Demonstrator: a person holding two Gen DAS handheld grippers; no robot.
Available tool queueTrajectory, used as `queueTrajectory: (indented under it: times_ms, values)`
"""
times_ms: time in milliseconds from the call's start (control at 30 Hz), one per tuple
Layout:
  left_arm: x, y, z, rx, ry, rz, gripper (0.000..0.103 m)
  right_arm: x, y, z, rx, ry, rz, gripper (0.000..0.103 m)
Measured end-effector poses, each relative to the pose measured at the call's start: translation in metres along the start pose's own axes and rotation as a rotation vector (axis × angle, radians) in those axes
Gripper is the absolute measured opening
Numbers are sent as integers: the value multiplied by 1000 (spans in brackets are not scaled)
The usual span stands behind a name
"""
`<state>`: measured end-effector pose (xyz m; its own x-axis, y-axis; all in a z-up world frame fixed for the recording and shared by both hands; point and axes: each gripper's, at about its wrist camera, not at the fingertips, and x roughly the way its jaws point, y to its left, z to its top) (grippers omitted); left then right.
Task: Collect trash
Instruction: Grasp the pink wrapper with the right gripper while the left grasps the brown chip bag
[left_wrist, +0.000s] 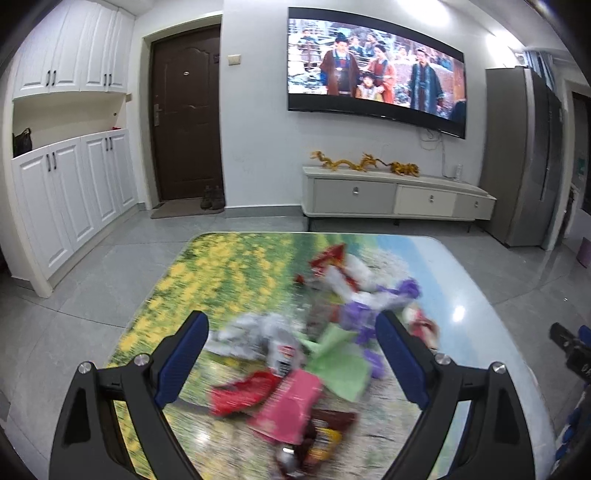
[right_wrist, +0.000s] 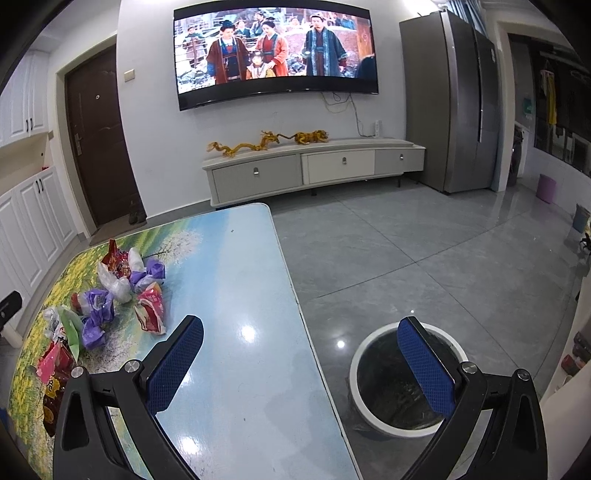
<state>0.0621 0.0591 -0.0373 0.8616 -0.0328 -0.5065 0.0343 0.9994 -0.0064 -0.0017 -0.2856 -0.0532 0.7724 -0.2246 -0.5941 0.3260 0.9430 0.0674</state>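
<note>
Trash (right_wrist: 110, 306) lies in a loose scatter on the table (right_wrist: 236, 280), along its left half over the flower-printed area, running from mid-table toward the near left corner. The scatter consists of crumpled snack wrappers and plastic bags: red, pink, purple, green and silvery white pieces, several overlapping.

Left tongs (left_wrist: 291, 354) hover above the near end of the scatter, spread wide and holding nothing; a pink wrapper (left_wrist: 291, 402) and a green sheet (left_wrist: 340, 362) lie between the two blue pads. This view is motion-blurred, so finer detail cannot be read.

Right tongs (right_wrist: 299, 362) are also spread and empty, positioned over the right edge of the table. A white-rimmed bin (right_wrist: 369, 350) with a dark liner stands on the floor just beside that edge.

Handling judgement: the pieces appear very light, thin and soft, with slick film surfaces. Expect a wrapper to collapse under pressure and slide on the glossy table rather than resist. Grip a raised crumple or folded ridge, not a flat area. Overlapping pieces may lift together or drop off during transfer.
</note>
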Motion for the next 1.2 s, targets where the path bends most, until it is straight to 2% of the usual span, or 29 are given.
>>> queueTrajectory:
  times_ms: [167,300,433,567,667,767,900,1033,1167,1200]
  values:
    - [6,37,2,-33,18,28,92,10,9,9,-23,4,40,103]
    - [5,50,-3,-23,42,-13,92,19,20,15,-44,15,97,102]
    - [4,48,-22,15,114,-124,92,31,38,17,-79,43,168,98]
    - [0,41,-54,31,226,-239,91,48,65,17,-146,96,246,95]
    - [-1,32,-79,48,308,-286,90,60,86,14,-193,127,301,93]
    - [6,23,-90,56,348,-313,82,74,107,10,-232,167,363,92]
    - [14,15,-89,52,365,-341,73,94,132,7,-263,219,424,85]
    - [22,9,-91,48,381,-361,56,113,146,7,-275,259,448,80]
    - [25,9,-92,44,397,-390,36,129,154,7,-281,295,445,67]
    - [23,8,-92,43,401,-405,35,132,155,7,-283,305,444,59]
